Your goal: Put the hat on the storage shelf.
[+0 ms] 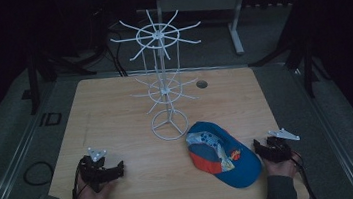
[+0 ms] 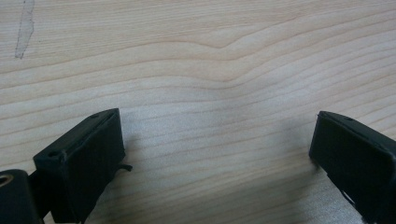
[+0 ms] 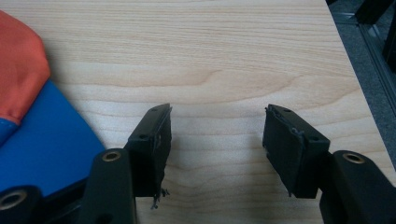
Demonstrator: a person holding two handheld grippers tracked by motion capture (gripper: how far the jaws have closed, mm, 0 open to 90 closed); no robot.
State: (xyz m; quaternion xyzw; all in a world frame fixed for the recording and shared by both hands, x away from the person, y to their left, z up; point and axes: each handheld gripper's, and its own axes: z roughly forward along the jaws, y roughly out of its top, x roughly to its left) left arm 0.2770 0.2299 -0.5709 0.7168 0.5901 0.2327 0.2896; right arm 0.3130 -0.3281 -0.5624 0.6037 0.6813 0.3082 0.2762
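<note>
The right gripper (image 3: 217,135) rests low over the pale wooden table (image 1: 125,110) near its right edge, jaws spread wide with only bare wood grain between them. Just beside its left jaw lies the blue fabric baseball cap with an orange front panel and printed brim (image 1: 224,157), apart from the pads and not gripped. The left gripper (image 2: 215,149) rests on the opposite side of the table, well apart from the cap, its jaws likewise spread over bare wood. Behind the cap stands the white wire rotating display rack with two tiers of radiating hooks (image 1: 164,81), its ring base near the cap's brim. The work in hand appears to be hanging the cap on this rack. Several faults are possible from here. The cap is soft, so a pinch on a single fabric layer may let it sag or slip out during the lift. A jaw driven flat against the table may push the cap away instead of getting under its edge. The rack looks light and turns freely, so a sideways knock from cap or gripper may spin or tip it. The thin hooks may also snag the fabric short of a secure seat.
</note>
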